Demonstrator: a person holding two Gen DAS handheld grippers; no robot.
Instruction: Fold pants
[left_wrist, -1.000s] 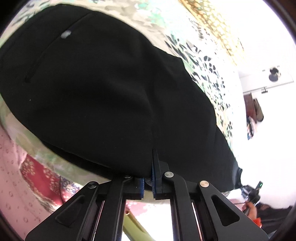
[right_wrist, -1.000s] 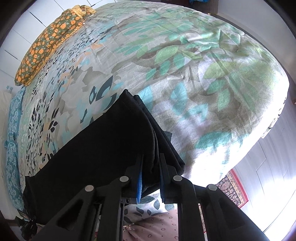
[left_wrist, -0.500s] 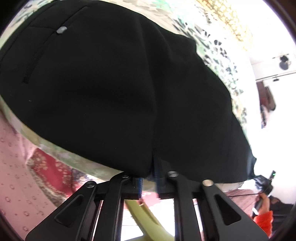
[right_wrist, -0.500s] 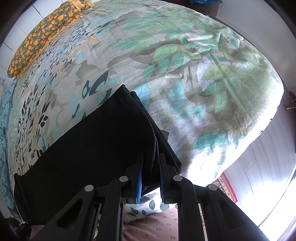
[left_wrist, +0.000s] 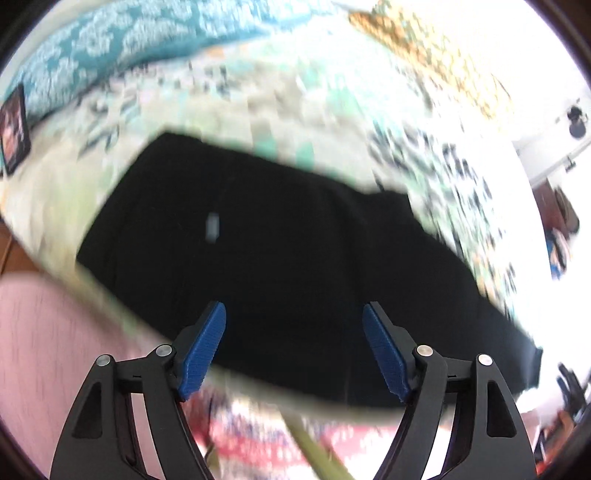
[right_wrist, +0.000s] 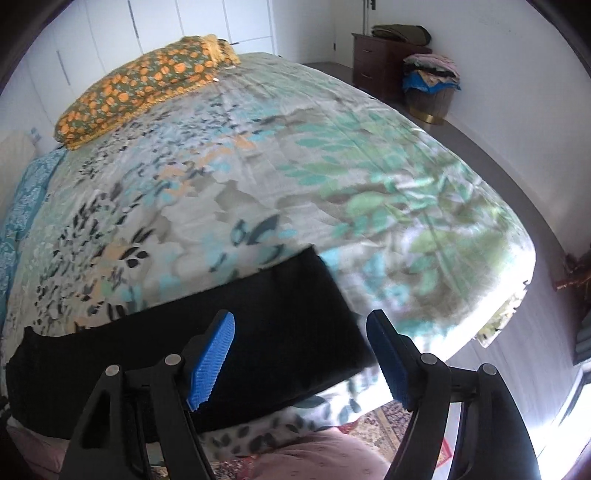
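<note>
Black pants lie flat along the near edge of the bed; a small grey tag shows on them in the blurred left wrist view. The right wrist view shows the leg end of the pants near the bed's corner. My left gripper hangs above the pants, its jaws opening, blue pads apart with nothing between them. My right gripper is likewise lifted off the fabric, jaws opening, nothing pressed between its pads.
The bed carries a leaf-patterned sheet. An orange-flowered pillow lies at the far end, a teal pillow at the left. A dark dresser and a basket of clothes stand by the wall. A patterned rug covers the floor.
Both grippers were shut on the pants' near edge; now both have let go, spread their jaws and lifted back. The pants rest on the bed.
</note>
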